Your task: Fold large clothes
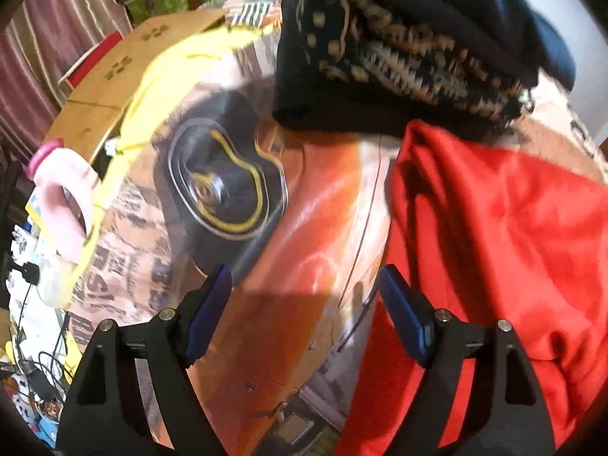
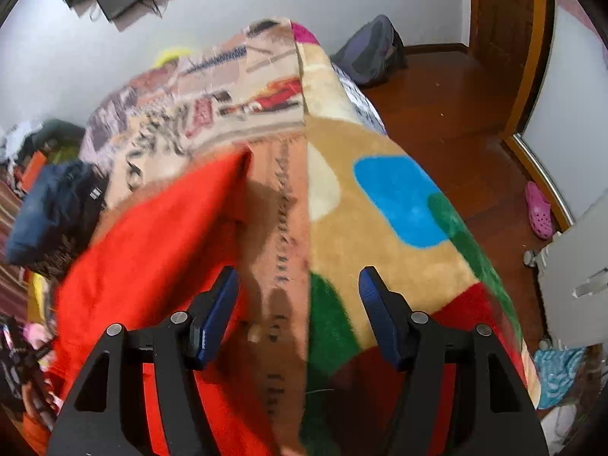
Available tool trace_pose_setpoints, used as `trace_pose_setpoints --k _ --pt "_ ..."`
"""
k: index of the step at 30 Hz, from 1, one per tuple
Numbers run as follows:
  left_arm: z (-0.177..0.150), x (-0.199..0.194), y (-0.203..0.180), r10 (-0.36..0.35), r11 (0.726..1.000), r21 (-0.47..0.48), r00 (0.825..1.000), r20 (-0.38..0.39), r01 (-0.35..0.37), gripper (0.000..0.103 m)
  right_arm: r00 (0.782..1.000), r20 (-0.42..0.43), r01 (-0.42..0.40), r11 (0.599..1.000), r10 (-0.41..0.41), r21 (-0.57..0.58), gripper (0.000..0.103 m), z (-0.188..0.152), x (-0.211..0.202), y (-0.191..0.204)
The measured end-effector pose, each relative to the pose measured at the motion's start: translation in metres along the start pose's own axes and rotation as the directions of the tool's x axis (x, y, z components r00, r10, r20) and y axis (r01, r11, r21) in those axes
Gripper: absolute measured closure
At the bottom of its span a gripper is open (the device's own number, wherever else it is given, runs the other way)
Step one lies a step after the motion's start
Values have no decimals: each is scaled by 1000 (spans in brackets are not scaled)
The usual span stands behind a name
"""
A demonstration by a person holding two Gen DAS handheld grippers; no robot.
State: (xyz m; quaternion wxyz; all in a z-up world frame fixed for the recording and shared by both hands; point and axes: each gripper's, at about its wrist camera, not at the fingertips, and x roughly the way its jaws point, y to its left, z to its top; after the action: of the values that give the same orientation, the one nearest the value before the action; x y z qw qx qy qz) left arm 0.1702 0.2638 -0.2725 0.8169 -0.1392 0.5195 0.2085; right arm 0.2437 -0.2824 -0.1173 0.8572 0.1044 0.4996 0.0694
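A red garment (image 1: 494, 228) lies spread on a bed, over a printed blanket (image 1: 311, 209). In the left wrist view my left gripper (image 1: 304, 300) is open above the blanket, its right finger at the garment's left edge, with nothing between the pads. In the right wrist view the red garment (image 2: 159, 235) fills the lower left, with one corner pointing up toward the middle. My right gripper (image 2: 298, 296) is open, pointing steeply down. Its left finger is over the garment's edge and its right finger over the multicoloured fleece blanket (image 2: 380, 228). Neither gripper holds anything.
A pile of dark patterned clothes (image 1: 399, 57) sits beyond the red garment, seen as a dark blue heap (image 2: 57, 205) at left. A yellow cloth (image 1: 171, 72), a cardboard box (image 1: 114, 76) and a pink jug (image 1: 64, 197) flank the bed. On the wooden floor are a backpack (image 2: 372, 57) and a pink shoe (image 2: 537, 209).
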Motion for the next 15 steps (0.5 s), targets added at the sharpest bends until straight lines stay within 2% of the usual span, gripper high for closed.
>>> trace_pose_setpoints --k 2,5,9,12,15 --pt "6 -10 -3 -47 999 -4 999 18 47 23 999 20 -42 999 42 9 41 6 -8 6" --pt "18 -18 -13 -155 988 -23 987 35 156 23 995 30 -100 995 100 3 36 12 -12 19" --pt "31 -9 -25 -299 951 -79 954 23 300 23 988 12 -155 988 155 -22 32 16 -3 33" --pt "33 9 -34 -338 931 -145 941 2 335 23 985 -31 -170 985 169 -10 32 14 15 37" --pt "33 31 -38 -392 906 -195 919 -44 377 23 983 -85 -164 986 165 21 32 11 35 34"
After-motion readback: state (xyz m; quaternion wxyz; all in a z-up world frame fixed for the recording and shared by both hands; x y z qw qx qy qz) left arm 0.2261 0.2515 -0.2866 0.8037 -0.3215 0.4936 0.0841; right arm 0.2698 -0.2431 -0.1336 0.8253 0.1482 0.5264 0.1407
